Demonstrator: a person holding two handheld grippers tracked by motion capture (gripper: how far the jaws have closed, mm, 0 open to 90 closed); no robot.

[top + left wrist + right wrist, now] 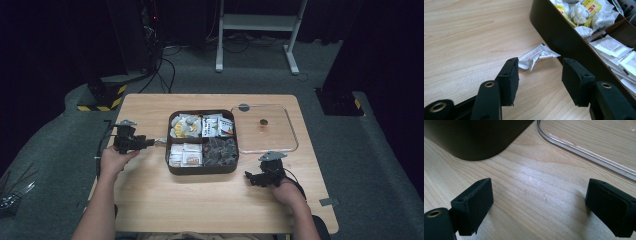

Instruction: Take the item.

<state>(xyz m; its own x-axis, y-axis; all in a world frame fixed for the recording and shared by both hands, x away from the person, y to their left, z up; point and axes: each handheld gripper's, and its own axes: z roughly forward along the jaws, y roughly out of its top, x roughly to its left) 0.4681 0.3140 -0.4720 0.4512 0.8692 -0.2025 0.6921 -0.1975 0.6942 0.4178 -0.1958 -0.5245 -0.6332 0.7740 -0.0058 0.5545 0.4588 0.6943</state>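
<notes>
1. My left tongs (537,75) stand partly open with nothing between the pads. They point along the surface (469,37) at a small white sachet (535,57) lying flat just beyond the tips, at about twelve o'clock from them.

2. The sachet lies outside the box, on the wood, its far corner touching or almost touching the dark outer wall of the compartment box (554,32). From above it sits at nine o'clock of the box, between my left tongs (145,143) and the box's left wall (168,150).

3. I judge the sachet to be light, thin and limp: crinkled paper or foil that will fold or slide away rather than resist. It looks creased and slightly lifted at the near edge, so that raised fold is the place to pinch, coming in low and level.

4. The risk, as I see it, is pushing it under the box wall, or closing on one ply that slips out.

5. Inside the box, at one to two o'clock from my left tongs, lie crumpled yellow-and-white tea bags (584,10) and a stack of flat white packets (616,53).

6. My right tongs (539,207) are wide open and empty over bare wood, at five o'clock of the box (260,177), with the clear lid (584,150) lying beyond them.
</notes>
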